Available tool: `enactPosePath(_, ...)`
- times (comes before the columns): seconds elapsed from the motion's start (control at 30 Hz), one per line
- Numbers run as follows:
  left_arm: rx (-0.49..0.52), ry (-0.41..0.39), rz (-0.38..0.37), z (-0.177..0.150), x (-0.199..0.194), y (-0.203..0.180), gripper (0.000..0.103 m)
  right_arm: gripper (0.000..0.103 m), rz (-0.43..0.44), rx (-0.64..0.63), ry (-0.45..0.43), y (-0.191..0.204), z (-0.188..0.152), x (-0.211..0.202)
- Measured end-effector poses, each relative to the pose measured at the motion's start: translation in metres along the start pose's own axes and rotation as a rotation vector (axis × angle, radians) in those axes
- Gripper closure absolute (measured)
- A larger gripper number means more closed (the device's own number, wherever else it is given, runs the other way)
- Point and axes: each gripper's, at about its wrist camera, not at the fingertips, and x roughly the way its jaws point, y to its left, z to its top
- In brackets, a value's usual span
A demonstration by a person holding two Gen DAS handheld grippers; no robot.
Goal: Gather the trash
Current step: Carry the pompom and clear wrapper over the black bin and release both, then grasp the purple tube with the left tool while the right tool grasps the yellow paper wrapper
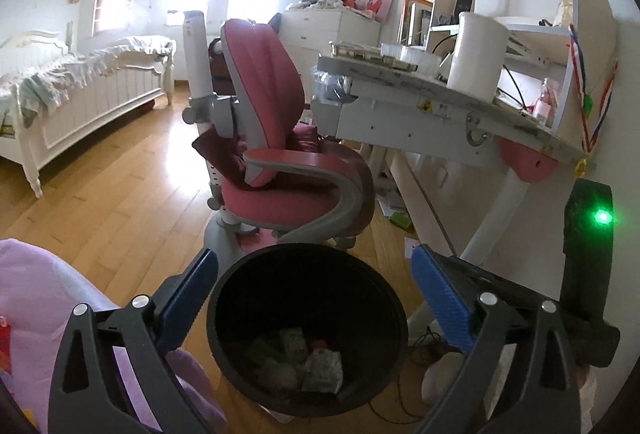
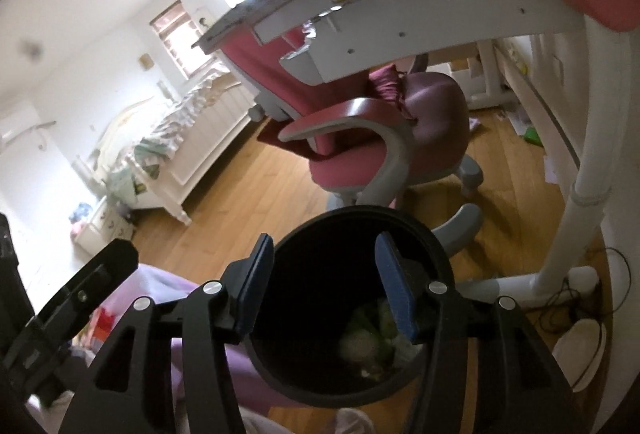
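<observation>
A round black trash bin stands on the wooden floor, with crumpled wrappers and paper lying at its bottom. My left gripper hovers over it, open wide, its blue pads on either side of the bin's rim with nothing between them. In the right wrist view the same bin sits just below my right gripper, whose blue pads stand apart over the bin's mouth and hold nothing. Trash shows inside, blurred.
A pink desk chair stands just behind the bin. A white desk with a curved leg rises at the right; cables lie by its foot. Purple cloth lies at the left. A white bed is far left.
</observation>
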Motion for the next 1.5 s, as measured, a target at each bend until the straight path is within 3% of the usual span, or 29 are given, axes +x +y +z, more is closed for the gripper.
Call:
enactPosePath(0.2, -0.020, -0.046, 0.033, 0.002, -0.035, 0.019, 0.006, 0.037, 0.042, -0.056, 0.006, 0.035, -0.004, -0.006)
enactPosePath(0.23, -0.032, -0.057, 0.042, 0.002, -0.044, 0.026, 0.006, 0.032, 0.062, -0.072, 0.012, 0.045, -0.006, -0.006)
enactPosePath(0.4, -0.112, -0.107, 0.120, -0.006, -0.089, 0.072, 0.006, 0.028, 0.154, -0.162, 0.059, 0.098, -0.014, 0.001)
enactPosePath(0.43, -0.139, -0.115, 0.146, -0.009, -0.100, 0.086, 0.006, 0.024, 0.182, -0.183, 0.073, 0.112, -0.017, 0.003)
enactPosePath(0.6, -0.247, -0.145, 0.284, -0.033, -0.147, 0.152, 0.006, 0.024, 0.325, -0.327, 0.144, 0.197, -0.036, 0.013)
enactPosePath(0.87, -0.536, -0.150, 0.554, -0.087, -0.234, 0.290, 0.006, 0.024, 0.542, -0.542, 0.276, 0.335, -0.074, 0.030)
enactPosePath(0.97, -0.636, -0.139, 0.604, -0.115, -0.259, 0.320, 0.007, 0.024, 0.605, -0.638, 0.337, 0.387, -0.096, 0.040)
enactPosePath(1.07, -0.664, -0.111, 0.608, -0.133, -0.267, 0.327, 0.007, 0.024, 0.646, -0.700, 0.423, 0.434, -0.123, 0.060)
enactPosePath(1.1, -0.663, -0.105, 0.606, -0.137, -0.267, 0.328, 0.007, 0.026, 0.653, -0.716, 0.450, 0.449, -0.135, 0.066)
enactPosePath(1.17, -0.653, -0.090, 0.605, -0.143, -0.268, 0.329, 0.007, 0.042, 0.668, -0.740, 0.528, 0.474, -0.155, 0.083)
enactPosePath(1.2, -0.647, -0.083, 0.606, -0.145, -0.268, 0.329, 0.007, 0.042, 0.675, -0.747, 0.560, 0.486, -0.166, 0.091)
enactPosePath(1.4, -0.648, -0.046, 0.609, -0.153, -0.272, 0.336, 0.009, 0.051, 0.636, -0.836, 0.613, 0.541, -0.210, 0.124)
enactPosePath(1.5, -0.642, -0.005, 0.619, -0.158, -0.266, 0.337, 0.009, 0.068, 0.600, -0.876, 0.635, 0.553, -0.226, 0.136)
